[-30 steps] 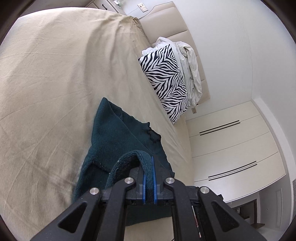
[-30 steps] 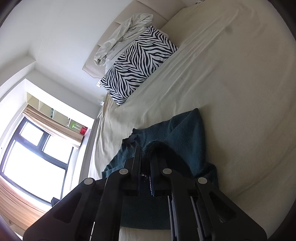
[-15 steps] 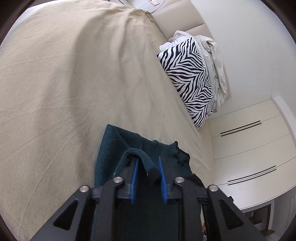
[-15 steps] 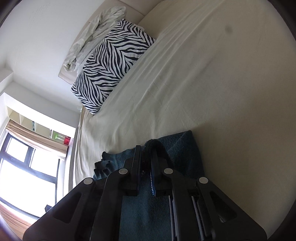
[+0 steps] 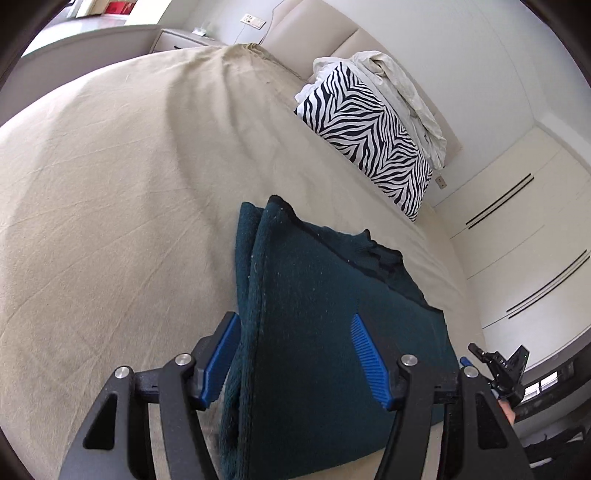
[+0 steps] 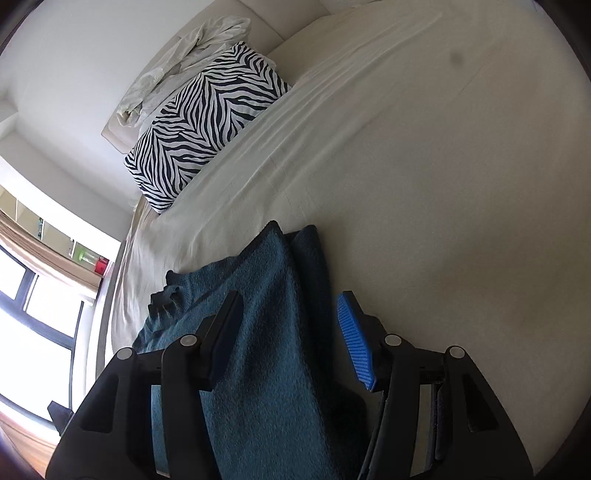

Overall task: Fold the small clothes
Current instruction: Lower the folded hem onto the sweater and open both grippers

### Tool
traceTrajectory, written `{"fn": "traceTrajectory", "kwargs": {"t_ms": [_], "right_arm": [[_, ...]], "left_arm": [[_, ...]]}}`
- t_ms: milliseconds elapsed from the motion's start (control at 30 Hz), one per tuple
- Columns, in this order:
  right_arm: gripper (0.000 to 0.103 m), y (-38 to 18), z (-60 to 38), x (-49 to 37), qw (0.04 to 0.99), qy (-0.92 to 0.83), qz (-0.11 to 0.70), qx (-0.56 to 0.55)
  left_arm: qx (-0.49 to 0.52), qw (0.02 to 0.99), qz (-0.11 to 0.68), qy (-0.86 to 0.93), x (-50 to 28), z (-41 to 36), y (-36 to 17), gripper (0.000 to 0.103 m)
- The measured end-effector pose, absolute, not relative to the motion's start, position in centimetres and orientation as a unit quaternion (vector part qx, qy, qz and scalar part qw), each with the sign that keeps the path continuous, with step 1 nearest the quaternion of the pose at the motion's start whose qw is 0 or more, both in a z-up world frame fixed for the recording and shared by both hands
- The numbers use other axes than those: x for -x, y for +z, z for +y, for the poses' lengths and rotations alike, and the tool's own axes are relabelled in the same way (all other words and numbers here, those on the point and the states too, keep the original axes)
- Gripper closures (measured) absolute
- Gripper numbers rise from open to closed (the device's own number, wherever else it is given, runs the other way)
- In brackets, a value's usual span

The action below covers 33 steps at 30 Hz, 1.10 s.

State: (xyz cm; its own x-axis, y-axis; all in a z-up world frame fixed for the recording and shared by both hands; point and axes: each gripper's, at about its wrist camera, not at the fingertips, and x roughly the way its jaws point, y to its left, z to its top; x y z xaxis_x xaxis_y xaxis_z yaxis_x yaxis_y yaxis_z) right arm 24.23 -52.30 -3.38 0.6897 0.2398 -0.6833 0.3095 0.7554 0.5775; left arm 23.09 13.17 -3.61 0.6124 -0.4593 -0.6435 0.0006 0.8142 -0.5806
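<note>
A dark teal knitted garment (image 5: 325,302) lies folded over on the beige bed sheet (image 5: 110,184). Its folded layers stack along one long edge. My left gripper (image 5: 295,354) is open, its blue pads (image 5: 367,358) straddling the near end of the garment without holding it. In the right wrist view the same garment (image 6: 266,332) lies flat under my right gripper (image 6: 291,336), which is also open with one blue pad (image 6: 354,343) over the sheet beside the fold. The other gripper shows small at the right edge of the left wrist view (image 5: 506,365).
A zebra-striped pillow (image 5: 369,136) and a crumpled white cloth (image 5: 402,85) lie at the head of the bed against the padded headboard (image 5: 314,33). White wardrobe doors (image 5: 524,236) stand beyond the bed. A window (image 6: 33,295) is on the far side.
Both grippers have opened and let go of the garment edge they held. The lifted edge now lies down on the garment, folded over.
</note>
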Motion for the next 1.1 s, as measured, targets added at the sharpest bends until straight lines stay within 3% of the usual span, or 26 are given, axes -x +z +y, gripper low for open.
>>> {"fn": "traceTrajectory", "kwargs": {"t_ms": [300,333,400,700,1033,1100], "right_arm": [[0.052,-3.0,-47.4,-22.4,0.881,-0.023,0.437,-0.183],[0.055,-3.5,-47.1,-22.5,0.876,-0.034,0.451,-0.169],[0.077,-4.6,-47.3,-22.6,0.864,-0.042,0.471,-0.172],[0.098,-3.8,-47.4,-19.8,0.871,-0.056,0.455,-0.175],[0.098,-5.6,-48.4,-18.6,0.868,-0.059,0.451,-0.200],[0.094,-5.7,-48.8,-18.6,0.869,-0.052,0.444,-0.212]], "left_arm": [[0.230,0.877,0.398,-0.140,-21.0,12.2,-4.6,0.039],[0.230,0.875,0.403,-0.139,-21.1,12.2,-5.1,0.039],[0.233,0.869,0.413,-0.140,-21.1,12.1,-5.9,0.039],[0.238,0.863,0.427,-0.125,-20.9,11.8,-6.9,0.043],[0.228,0.867,0.430,-0.108,-20.5,11.5,-7.2,0.049],[0.227,0.869,0.428,-0.100,-20.3,11.6,-6.8,0.052]]}}
